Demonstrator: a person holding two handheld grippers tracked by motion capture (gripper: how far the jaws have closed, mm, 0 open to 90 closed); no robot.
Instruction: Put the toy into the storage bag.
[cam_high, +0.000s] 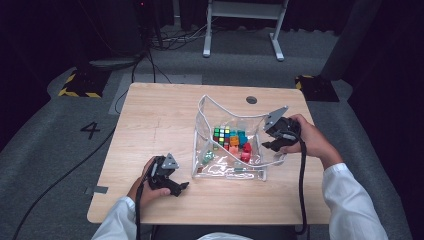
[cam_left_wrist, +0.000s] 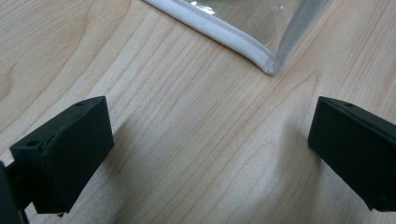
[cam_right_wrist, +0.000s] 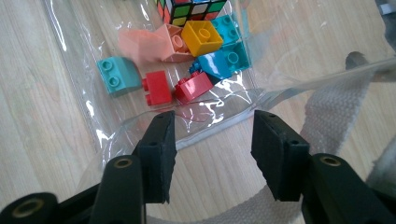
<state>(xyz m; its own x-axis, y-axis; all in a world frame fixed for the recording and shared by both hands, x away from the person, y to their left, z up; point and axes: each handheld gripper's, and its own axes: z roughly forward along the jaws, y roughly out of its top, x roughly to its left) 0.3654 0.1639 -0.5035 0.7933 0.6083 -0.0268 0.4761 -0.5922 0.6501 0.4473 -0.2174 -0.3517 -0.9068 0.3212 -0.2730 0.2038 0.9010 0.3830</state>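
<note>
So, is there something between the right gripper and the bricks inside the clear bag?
Yes. The clear bag's near wall and rim lie between the open right gripper and the red bricks behind it. Its white strap runs beside the right jaw.

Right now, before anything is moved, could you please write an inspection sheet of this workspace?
Surface: light wooden table, with a round dark grommet near the far edge.
Job's things: clear plastic bag standing open, holding a colour puzzle cube and toy bricks in red, teal, yellow and pink.
Clutter: nothing seen.
Grippers: left gripper open, low over bare wood beside the bag's near corner; right gripper open at the bag's clear edge, by its white strap.
Cables: one black cable trails from each gripper; more lie on the floor.
Surroundings: grey floor marked 4, white frame legs, dark curtains.
</note>
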